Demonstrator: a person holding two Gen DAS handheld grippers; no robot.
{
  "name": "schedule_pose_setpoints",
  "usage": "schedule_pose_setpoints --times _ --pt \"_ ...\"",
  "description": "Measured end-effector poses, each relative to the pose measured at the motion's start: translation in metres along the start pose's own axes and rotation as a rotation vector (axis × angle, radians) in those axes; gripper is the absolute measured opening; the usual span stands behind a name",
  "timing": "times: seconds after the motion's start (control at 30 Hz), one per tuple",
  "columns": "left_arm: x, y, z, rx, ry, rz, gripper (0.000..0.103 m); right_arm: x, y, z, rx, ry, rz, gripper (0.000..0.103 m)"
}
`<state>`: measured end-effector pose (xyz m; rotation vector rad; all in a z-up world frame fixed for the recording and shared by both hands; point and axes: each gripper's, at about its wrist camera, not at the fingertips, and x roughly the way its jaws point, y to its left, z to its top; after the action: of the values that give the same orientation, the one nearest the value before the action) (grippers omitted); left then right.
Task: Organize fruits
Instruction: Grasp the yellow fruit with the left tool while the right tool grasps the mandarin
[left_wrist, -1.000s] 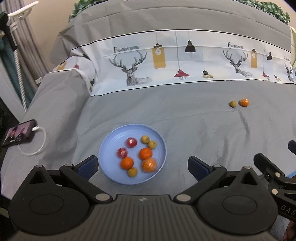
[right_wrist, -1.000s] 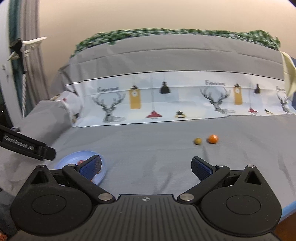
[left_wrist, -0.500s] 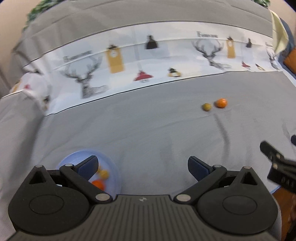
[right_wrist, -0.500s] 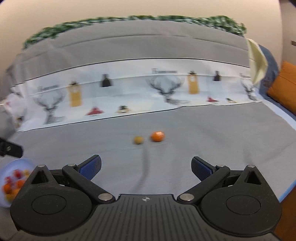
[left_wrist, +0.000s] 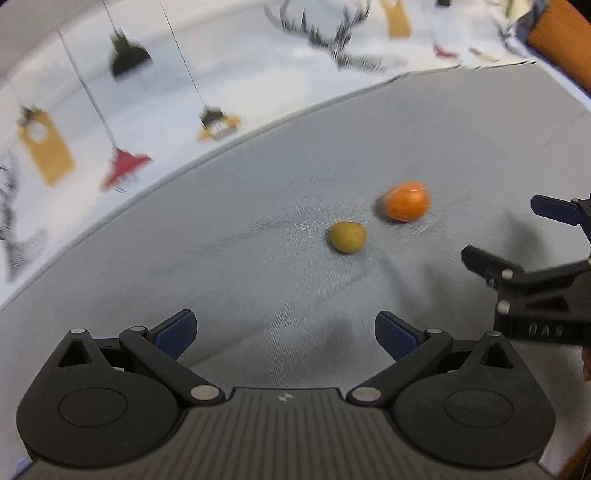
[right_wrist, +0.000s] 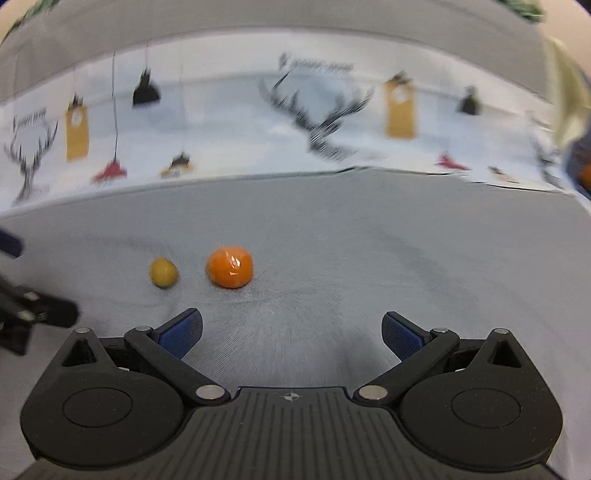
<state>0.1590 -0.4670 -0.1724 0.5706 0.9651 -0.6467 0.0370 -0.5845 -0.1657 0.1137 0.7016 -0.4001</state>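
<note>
Both grippers are swinging away from the plate toward the orange (right_wrist: 230, 267) and small yellow fruit (right_wrist: 163, 273) lying together on the bed (right_wrist: 369, 251), jaws released, each needing to straddle one fruit squarely.

Grey bedsheet (right_wrist: 369, 236), white printed band (right_wrist: 229, 122) with deer and lamps, blurred

The right gripper (right_wrist: 291, 332) has its blue-padded fingers (right_wrist: 181, 332) spread wide over a grey bedsheet (right_wrist: 369, 258), holding nothing. Ahead and left of centre lie an orange fruit (right_wrist: 230, 271) and a smaller yellow-green fruit (right_wrist: 163, 272), near each other but apart. Behind runs a white band printed with deer and lamps (right_wrist: 314, 122). The left gripper's dark parts (right_wrist: 29, 314), blurred, enter at the left edge.
</note>
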Motion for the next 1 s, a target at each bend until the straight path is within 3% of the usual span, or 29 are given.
schedule_pose_setpoints --times 0.13,0.3,0.33,0.37,0.4,0.43,0.47,0.5,0.57,0.67,0.8,1.0 --pt "0.035 0.015 0.016 -0.037 -0.038 -0.072 0.103 0.041 0.008 0.009 -0.115 -0.035 0.034 0.102" --pt "0.059 0.02 0.033 0.008 -0.055 -0.271 0.103 0.068 0.017 0.012 -0.244 -0.087 0.074 0.102" --pt "0.059 0.02 0.034 0.01 -0.07 -0.27 0.101 0.07 0.016 0.013 -0.239 -0.079 0.089 0.1" --pt "0.06 0.019 0.035 0.011 -0.08 -0.269 0.097 0.071 0.015 0.017 -0.229 -0.076 0.114 0.091" --pt "0.06 0.019 0.036 0.009 -0.089 -0.258 0.083 0.071 0.016 0.018 -0.222 -0.082 0.14 0.07" --pt "0.058 0.017 0.038 0.023 -0.1 -0.248 0.056 0.071 0.018 0.019 -0.226 -0.092 0.157 0.06" --pt "0.056 0.016 0.04 0.051 -0.093 -0.271 0.036 0.069 0.021 0.019 -0.242 -0.099 0.16 0.038" --pt "0.055 0.015 0.044 0.066 -0.054 -0.31 0.031 0.069 0.025 0.019 -0.259 -0.098 0.155 0.035" --pt "0.052 0.017 0.045 0.058 -0.039 -0.324 0.031 0.067 0.028 0.02 -0.236 -0.087 0.128 0.035" --pt "0.037 0.02 0.037 0.068 -0.065 -0.272 0.031 0.055 0.025 0.019 -0.153 -0.069 0.072 0.035" --pt "-0.008 0.032 0.01 0.001 -0.053 -0.211 0.031 0.01 0.025 0.017 -0.069 -0.089 0.002 0.035" --pt "-0.119 0.057 -0.06 0.042 -0.054 -0.134 0.031 -0.108 0.069 0.021 0.0 -0.192 0.15 0.035"
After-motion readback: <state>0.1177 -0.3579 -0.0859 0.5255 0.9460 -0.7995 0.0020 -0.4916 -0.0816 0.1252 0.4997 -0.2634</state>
